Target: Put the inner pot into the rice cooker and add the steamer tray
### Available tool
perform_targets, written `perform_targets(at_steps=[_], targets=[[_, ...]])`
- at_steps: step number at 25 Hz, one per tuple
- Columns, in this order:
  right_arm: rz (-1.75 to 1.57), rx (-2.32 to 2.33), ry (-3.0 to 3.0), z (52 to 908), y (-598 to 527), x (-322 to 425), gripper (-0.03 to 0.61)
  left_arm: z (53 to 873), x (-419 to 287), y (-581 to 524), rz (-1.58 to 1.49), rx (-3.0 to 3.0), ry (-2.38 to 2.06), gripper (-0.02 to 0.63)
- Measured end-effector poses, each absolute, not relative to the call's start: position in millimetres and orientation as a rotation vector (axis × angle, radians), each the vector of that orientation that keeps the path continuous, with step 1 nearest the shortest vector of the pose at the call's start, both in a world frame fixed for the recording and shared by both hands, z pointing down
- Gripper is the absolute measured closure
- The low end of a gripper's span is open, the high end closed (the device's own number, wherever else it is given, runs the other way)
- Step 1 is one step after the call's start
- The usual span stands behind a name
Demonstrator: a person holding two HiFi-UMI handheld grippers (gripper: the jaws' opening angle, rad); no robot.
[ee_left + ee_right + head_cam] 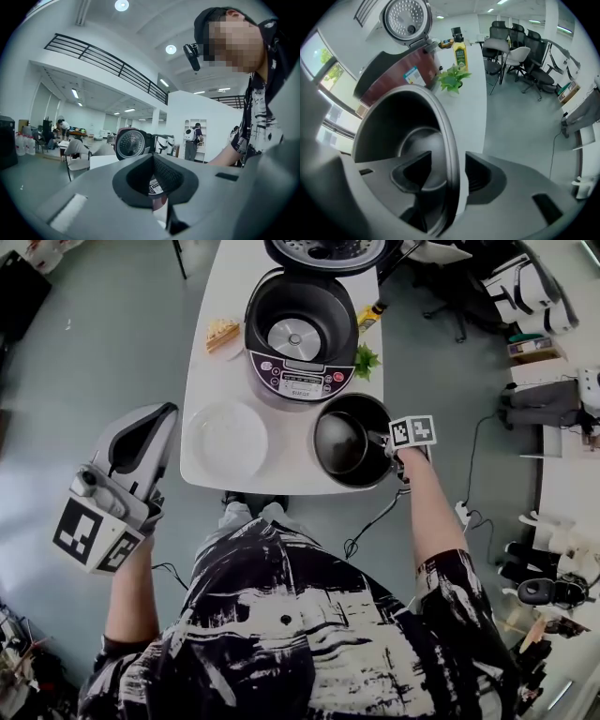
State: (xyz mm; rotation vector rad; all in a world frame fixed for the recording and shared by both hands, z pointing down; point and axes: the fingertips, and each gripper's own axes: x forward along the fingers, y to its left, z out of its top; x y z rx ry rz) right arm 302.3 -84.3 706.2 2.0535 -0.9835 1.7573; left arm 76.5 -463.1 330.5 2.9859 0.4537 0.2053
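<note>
1. Two jaws of my R gripper (450,174) pinch the rim of the inner pot (342,442), which sits at near-right edge of table (216,324).
2. Open rice cooker (300,338) lies just beyond, slightly left.
3. L gripper (161,418): jaws together, empty, nearer steamer tray (225,437).

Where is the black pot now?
In the head view the pot is at the table's near right corner, in front of the open cooker and right of the white tray, its rim between the jaws of the right gripper.

floor (103,362) under me: pale grey-green | my table (214,287): white, rounded corners | to my right: black office chairs (520,47) | overhead: round ceiling lights (122,5), black balcony railing (108,61), white walls (187,108)
</note>
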Motion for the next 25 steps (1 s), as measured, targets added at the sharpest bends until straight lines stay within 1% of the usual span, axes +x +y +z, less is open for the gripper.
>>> perform_targets(at_steps=[3, 4, 5, 6, 16, 25], targets=[[1.767, 1.968, -0.940, 713, -78, 302, 0.483, 329, 75, -466, 0.201, 2.989, 0.438, 0.609], [1.768, 1.943, -0.922, 715, -75, 302, 0.510, 328, 74, -467, 0.202, 2.990, 0.433, 0.609], [1.769, 1.919, -0.902, 716, -72, 303, 0.556, 328, 74, -468, 0.203, 2.991, 0.430, 0.609], [1.777, 1.899, -0.884, 717, -69, 304, 0.569, 328, 74, -469, 0.204, 2.992, 0.427, 0.609], [1.891, 1.931, -0.841, 713, -62, 298, 0.575, 329, 72, -469, 0.198, 2.989, 0.436, 0.609], [1.848, 2.085, -0.902, 683, -46, 296, 0.574, 323, 76, -463, 0.179, 2.984, 0.491, 0.609]])
